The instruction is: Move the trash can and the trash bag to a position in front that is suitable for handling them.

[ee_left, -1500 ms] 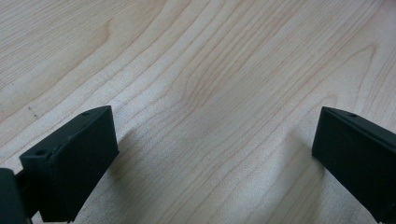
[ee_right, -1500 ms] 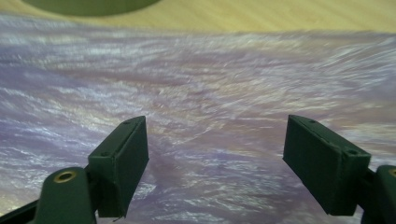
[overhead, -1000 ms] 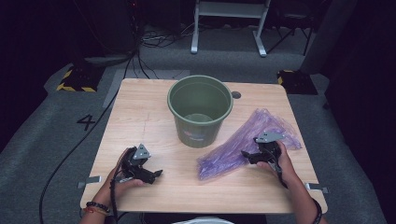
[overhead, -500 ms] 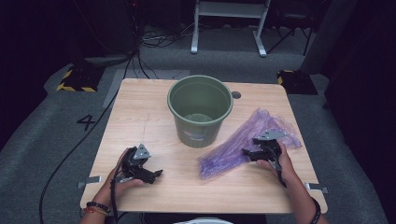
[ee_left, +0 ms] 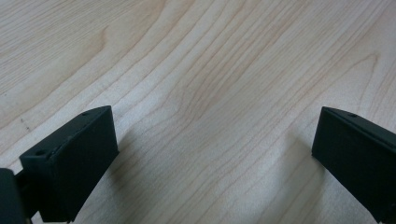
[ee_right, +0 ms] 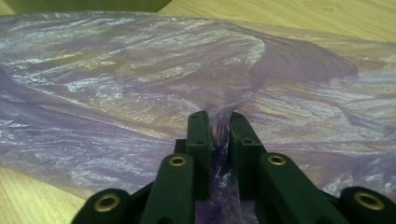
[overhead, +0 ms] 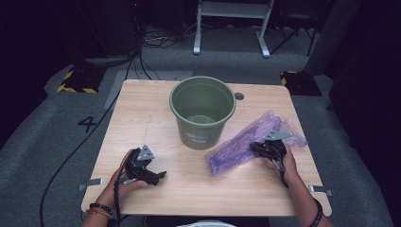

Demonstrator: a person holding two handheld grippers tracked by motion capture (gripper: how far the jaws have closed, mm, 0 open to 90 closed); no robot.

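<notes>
Now the table (overhead: pixel 156 113) is the largest thing, a light wooden top, and the green bucket (overhead: pixel 202 111) stands upright on its far middle part. To the right of the bucket, and a little nearer to the person, lies the purple bag (overhead: pixel 236 149), a thin crumpled plastic sheet stretched flat on the wood, with one end close to the bucket's base.

The right hand (overhead: pixel 283 163) comes in from the near edge, right of the bucket, with the forearm stretched forward and the right gripper (overhead: pixel 257 147) pointing left onto the bag. Its jaws have just been closing; in the right gripper view they stand almost together and a fold of the bag (ee_right: pixel 140 70) is pinched between them.

The left hand (overhead: pixel 124 177) rests on the table to the near left of the bucket, well apart from the bag, wrist low. The left gripper (overhead: pixel 158 177) lies close to the wood and points right. Its jaws stand wide apart, with bare table (ee_left: pixel 210 93) between them.
</notes>
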